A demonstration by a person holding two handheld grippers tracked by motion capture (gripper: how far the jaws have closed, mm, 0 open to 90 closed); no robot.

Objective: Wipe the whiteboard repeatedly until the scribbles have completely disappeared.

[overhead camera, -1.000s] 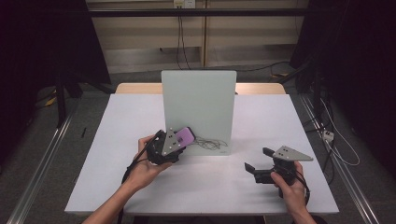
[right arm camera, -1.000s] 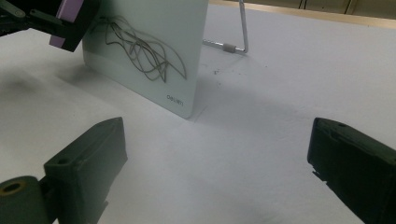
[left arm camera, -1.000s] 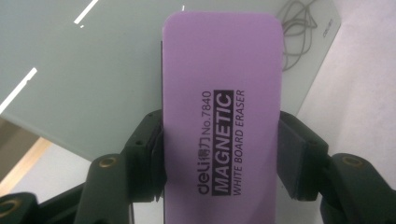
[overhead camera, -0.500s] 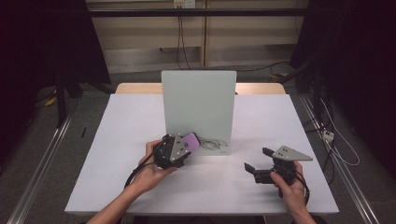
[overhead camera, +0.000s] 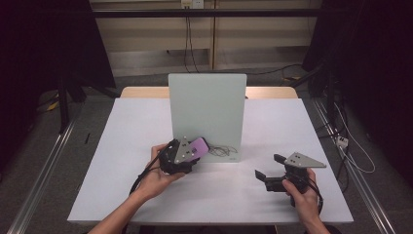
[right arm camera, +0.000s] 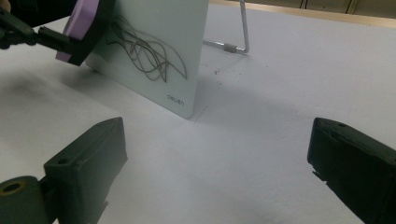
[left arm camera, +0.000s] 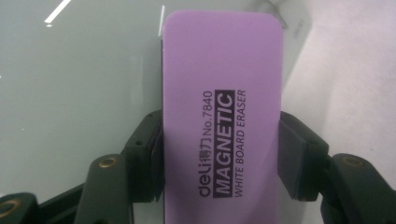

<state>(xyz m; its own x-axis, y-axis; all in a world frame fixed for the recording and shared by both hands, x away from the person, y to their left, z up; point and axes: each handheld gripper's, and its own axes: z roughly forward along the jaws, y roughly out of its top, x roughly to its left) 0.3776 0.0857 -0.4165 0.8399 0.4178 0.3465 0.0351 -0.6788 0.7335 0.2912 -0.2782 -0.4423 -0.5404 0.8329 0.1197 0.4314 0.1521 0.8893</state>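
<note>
So the left hand-held gripper (overhead camera: 194, 147) has a purple whiteboard eraser (overhead camera: 198, 145) clamped between its jaws, and you can see it best in the left gripper view, where the eraser (left arm camera: 222, 116) runs up the middle of the frame with a black pad pressing on each long edge. The label on it reads "MAGNETIC WHITE BOARD ERASER". In the high view the eraser sits just left of centre, against the lower left part of a small whiteboard (overhead camera: 207, 107) that stands upright in the middle of the table (overhead camera: 122, 146).

There's a tangle of dark scribbled lines (overhead camera: 224, 151) on the board's lower edge, just right of the eraser. The right gripper view shows this better: the scribble (right arm camera: 147, 51) is in the upper left of the frame, with the eraser (right arm camera: 81, 21) tilted against the board's face (right arm camera: 177, 28) right at the scribble's left end. A wire stand (right arm camera: 238, 32) props the board from behind, upper middle of that frame.

The right hand-held gripper (overhead camera: 269, 168) is parked at the lower right of the high view, well apart from the board, jaws spread wide with nothing between them. The person's hand (overhead camera: 304, 197) holds it low over the table.

No boxes, trays or other containers anywhere on the table, just the board
</note>
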